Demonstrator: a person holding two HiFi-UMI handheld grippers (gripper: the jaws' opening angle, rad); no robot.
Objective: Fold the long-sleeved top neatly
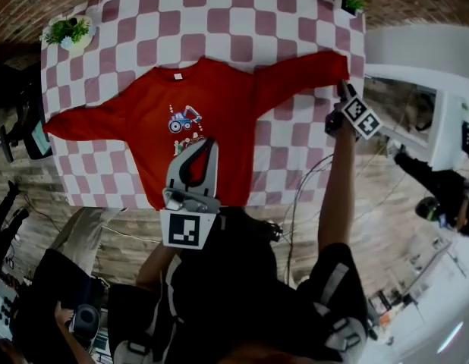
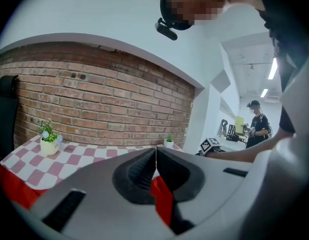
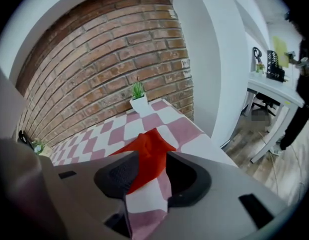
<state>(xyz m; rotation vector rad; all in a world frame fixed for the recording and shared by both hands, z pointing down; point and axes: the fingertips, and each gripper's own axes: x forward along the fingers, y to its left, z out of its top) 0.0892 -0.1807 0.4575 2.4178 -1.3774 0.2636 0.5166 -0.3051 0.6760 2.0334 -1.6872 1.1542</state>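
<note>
No fold is made yet: the red top (image 1: 219,105) lies flat, left gripper (image 2: 155,154) jaws together, right gripper (image 3: 153,168) jaws apart around the right cuff (image 3: 152,143).

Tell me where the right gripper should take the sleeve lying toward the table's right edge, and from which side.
Take the cuff, the sleeve's free end. It lies flat, stretched toward the table's right edge, so probably come in from that side, along the sleeve. The right gripper's open jaws stand either side of it.
</note>
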